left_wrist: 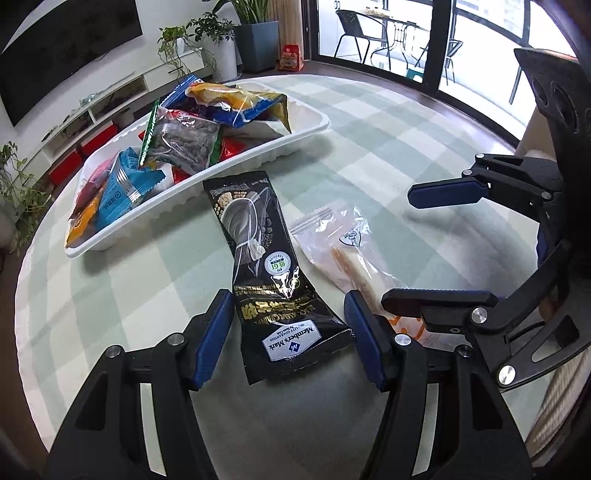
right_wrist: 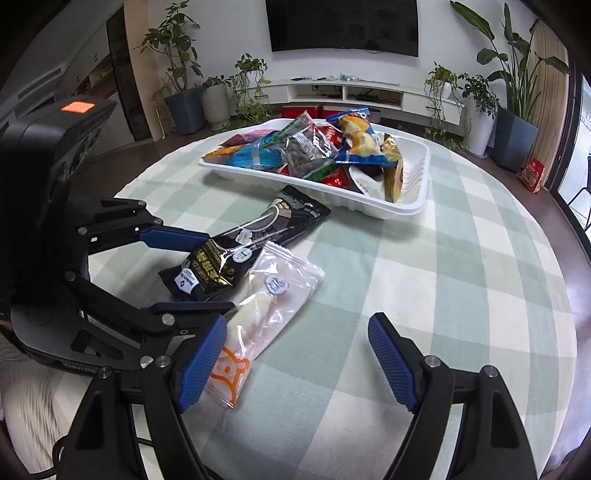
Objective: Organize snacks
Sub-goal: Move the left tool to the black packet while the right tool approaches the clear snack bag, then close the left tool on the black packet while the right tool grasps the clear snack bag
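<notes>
straddling the black packet, left tongs gape; only the right view shows a tv

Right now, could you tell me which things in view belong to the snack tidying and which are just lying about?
Part of the job:
black snack packet
clear snack bag
white tray of snacks
left tool, right tool

Just lying about:
television
potted plants
red bag on the floor
</notes>
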`<move>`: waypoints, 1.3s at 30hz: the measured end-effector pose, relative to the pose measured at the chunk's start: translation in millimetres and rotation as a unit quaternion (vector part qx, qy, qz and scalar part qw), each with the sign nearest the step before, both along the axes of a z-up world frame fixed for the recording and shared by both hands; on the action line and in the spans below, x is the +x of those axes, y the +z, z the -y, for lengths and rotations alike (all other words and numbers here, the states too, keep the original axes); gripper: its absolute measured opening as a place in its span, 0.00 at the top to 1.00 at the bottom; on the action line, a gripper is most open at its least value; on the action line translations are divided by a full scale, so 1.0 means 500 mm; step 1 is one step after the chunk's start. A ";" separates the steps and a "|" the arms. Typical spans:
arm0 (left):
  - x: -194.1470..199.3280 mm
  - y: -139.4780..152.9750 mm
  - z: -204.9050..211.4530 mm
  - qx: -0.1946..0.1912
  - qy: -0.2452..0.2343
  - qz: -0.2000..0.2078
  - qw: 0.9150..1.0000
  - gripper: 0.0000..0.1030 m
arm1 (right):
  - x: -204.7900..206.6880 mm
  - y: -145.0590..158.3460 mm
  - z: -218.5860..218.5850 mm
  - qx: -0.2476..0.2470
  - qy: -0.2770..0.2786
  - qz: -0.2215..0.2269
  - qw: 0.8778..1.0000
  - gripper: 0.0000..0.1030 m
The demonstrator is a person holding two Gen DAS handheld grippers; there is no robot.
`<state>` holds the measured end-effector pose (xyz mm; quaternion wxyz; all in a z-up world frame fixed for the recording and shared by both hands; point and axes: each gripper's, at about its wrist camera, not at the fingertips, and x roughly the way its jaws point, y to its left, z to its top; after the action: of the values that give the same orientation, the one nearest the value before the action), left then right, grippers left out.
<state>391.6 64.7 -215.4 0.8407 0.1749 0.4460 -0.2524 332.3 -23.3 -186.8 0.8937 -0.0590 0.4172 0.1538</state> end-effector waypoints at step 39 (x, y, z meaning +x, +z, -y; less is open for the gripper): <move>0.041 0.007 -0.017 0.021 0.028 0.006 0.999 0.34 | 0.020 -0.020 -0.007 0.014 0.017 -0.026 0.999 0.75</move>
<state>412.1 73.1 -211.8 0.8463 0.1811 0.4508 -0.2183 342.6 -19.7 -196.7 0.8803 -0.0498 0.4375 0.1765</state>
